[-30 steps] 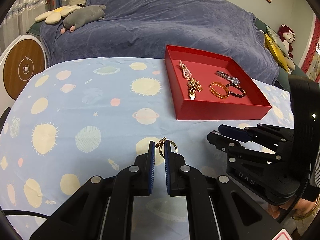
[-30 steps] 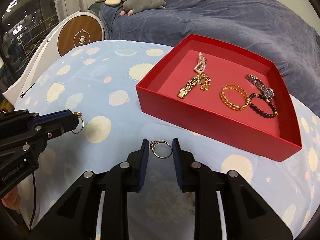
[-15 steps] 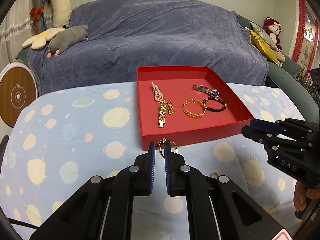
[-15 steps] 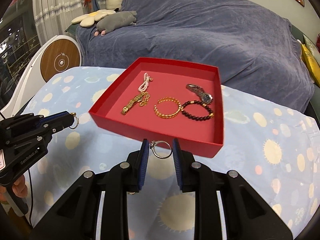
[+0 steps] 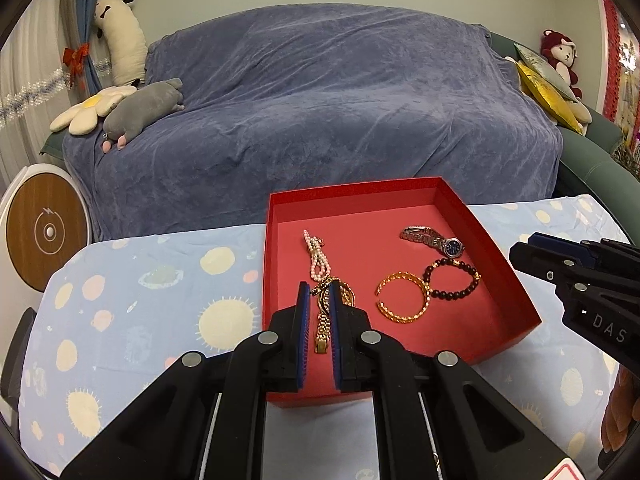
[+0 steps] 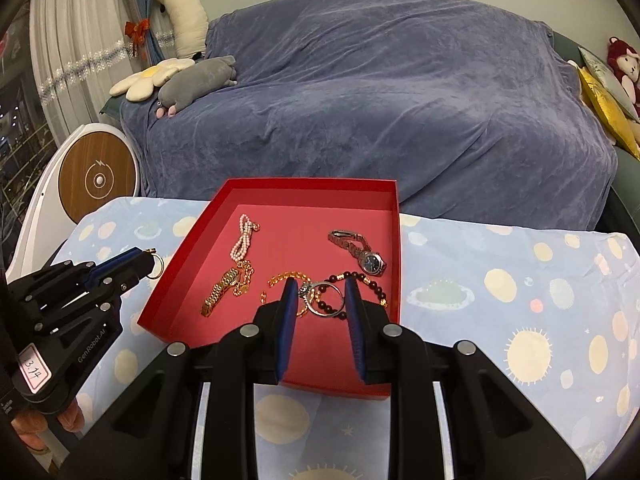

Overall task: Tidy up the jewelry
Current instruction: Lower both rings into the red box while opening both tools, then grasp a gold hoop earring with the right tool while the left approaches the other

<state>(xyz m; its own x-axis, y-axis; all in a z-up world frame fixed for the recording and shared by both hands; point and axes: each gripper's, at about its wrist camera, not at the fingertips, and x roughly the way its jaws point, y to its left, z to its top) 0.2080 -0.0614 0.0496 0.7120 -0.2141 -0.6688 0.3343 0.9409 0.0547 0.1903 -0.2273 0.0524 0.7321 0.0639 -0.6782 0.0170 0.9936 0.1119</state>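
The left hand-held gripper (image 5: pixel 319 298) pointed forward and down, its jaws nearly closed on a gold ring (image 6: pixel 156 263). The right hand-held gripper (image 6: pixel 321 294) pointed likewise, its jaws clamped across a silver ring (image 6: pixel 325 300). Fingers (image 6: pixel 68 416) wrapped the left handle.

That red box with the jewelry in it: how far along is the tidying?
Mostly done, it seems. The red box already holds a pearl strand, a gold watch, a gold bangle, a dark bead bracelet and a silver watch. In hand: the left tongs pinch a gold ring, the right tongs a silver ring. Left: dropping both rings in.
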